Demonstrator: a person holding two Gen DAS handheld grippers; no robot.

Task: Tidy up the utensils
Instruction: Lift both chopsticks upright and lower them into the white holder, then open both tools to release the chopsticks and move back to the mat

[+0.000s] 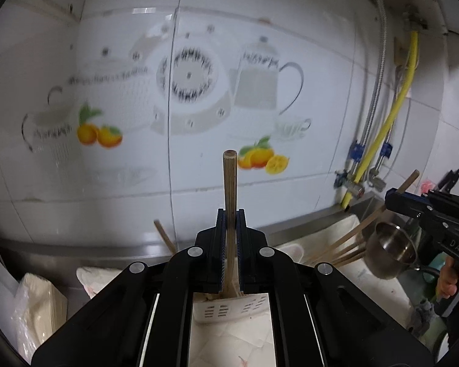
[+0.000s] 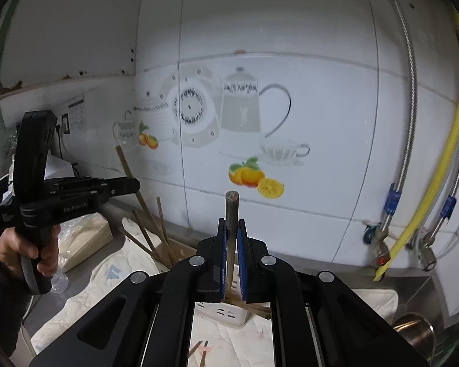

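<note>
My left gripper (image 1: 229, 214) is shut on a wooden chopstick (image 1: 230, 189) that stands upright, its lower end over a white slotted utensil holder (image 1: 229, 309). My right gripper (image 2: 231, 223) is shut on a darker chopstick (image 2: 231, 214), also upright, above a white slotted holder (image 2: 226, 315) that has several chopsticks (image 2: 254, 308) lying in it. In the right wrist view the left gripper (image 2: 128, 185) shows at the left with its chopstick (image 2: 128, 168). In the left wrist view the right gripper (image 1: 394, 198) shows at the right with its chopstick (image 1: 408, 182).
A steel cup (image 1: 388, 252) lies on its side at the right with several chopsticks (image 1: 336, 249) spilling from it. More chopsticks (image 2: 156, 232) lean in a brown box (image 2: 176, 249). A white cloth (image 2: 113, 272) covers the steel counter. Hoses and valves (image 2: 382, 244) run down the tiled wall.
</note>
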